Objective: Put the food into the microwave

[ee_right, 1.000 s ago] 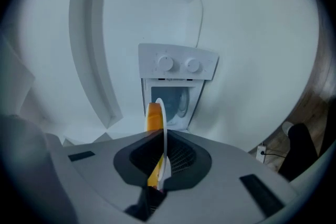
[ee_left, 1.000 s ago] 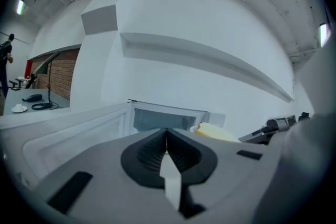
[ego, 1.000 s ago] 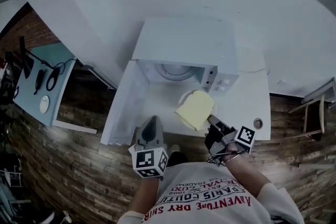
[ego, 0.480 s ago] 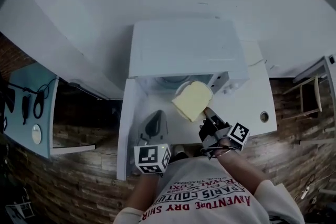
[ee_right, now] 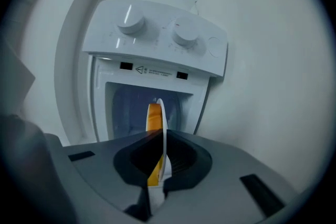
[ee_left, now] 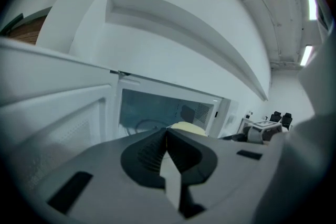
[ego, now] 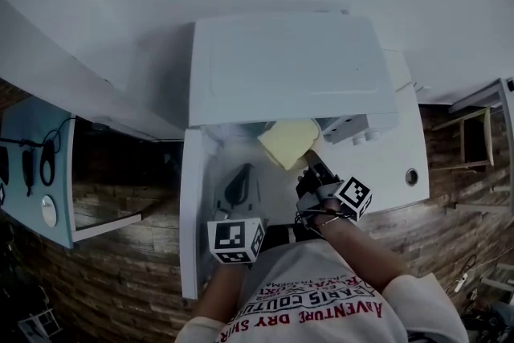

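Note:
The white microwave (ego: 293, 68) stands on a white table with its door (ego: 193, 237) swung open to the left. My right gripper (ego: 309, 171) is shut on the rim of a white plate (ee_right: 163, 113) that carries a yellow slice of bread (ego: 287, 142). The plate is at the mouth of the cavity (ee_right: 131, 107), seen edge-on between the jaws in the right gripper view, with the bread (ee_right: 153, 118) on its left side. My left gripper (ego: 238, 187) is shut and empty, beside the open door. In the left gripper view its tips (ee_left: 167, 132) point at the cavity (ee_left: 152, 113), with the bread (ee_left: 188, 126) just past them.
Two knobs (ee_right: 131, 21) (ee_right: 185, 32) sit on the microwave's control panel. The white table (ego: 397, 165) has a small round hole (ego: 411, 175) at the right. A blue table (ego: 36, 173) with dark objects stands far left, a chair (ego: 482, 132) far right.
Both grippers have moved forward toward the microwave. The plate with the bread has gone from over the table in front to the mouth of the cavity.

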`<state>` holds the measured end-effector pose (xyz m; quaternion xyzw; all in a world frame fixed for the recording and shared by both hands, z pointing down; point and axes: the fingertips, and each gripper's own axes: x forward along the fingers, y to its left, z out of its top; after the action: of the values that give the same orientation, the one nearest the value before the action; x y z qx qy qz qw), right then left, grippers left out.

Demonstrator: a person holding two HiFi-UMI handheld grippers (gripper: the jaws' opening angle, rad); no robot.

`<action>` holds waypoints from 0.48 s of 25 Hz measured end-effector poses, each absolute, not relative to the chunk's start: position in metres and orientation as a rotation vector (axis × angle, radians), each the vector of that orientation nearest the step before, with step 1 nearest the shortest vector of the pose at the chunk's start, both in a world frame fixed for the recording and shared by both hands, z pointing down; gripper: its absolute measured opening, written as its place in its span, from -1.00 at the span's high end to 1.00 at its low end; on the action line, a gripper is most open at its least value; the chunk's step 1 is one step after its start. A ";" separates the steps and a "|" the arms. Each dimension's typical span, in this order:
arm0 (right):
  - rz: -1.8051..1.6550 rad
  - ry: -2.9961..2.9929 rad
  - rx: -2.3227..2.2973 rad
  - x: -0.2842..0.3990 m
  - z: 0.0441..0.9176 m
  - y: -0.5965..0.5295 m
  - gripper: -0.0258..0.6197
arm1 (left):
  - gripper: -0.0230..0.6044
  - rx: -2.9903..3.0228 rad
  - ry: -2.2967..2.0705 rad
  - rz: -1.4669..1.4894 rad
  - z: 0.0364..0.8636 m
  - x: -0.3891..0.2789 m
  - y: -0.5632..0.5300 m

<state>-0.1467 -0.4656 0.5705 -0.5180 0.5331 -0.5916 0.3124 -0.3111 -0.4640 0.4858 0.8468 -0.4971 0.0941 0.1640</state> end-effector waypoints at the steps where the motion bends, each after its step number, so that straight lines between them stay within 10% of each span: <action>1: -1.571 1.376 -1.364 -0.147 0.576 -0.470 0.86 | 0.90 2.406 -1.419 0.278 0.490 -0.312 -0.466; 12: -1.560 1.227 -1.347 -0.160 0.604 -0.531 0.85 | 0.90 2.362 -1.428 0.317 0.513 -0.319 -0.481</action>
<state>-0.1605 -0.5306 0.6036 -0.5234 0.4768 -0.6059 0.3628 -0.3186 -0.4811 0.5127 0.8362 -0.5055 0.1121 0.1807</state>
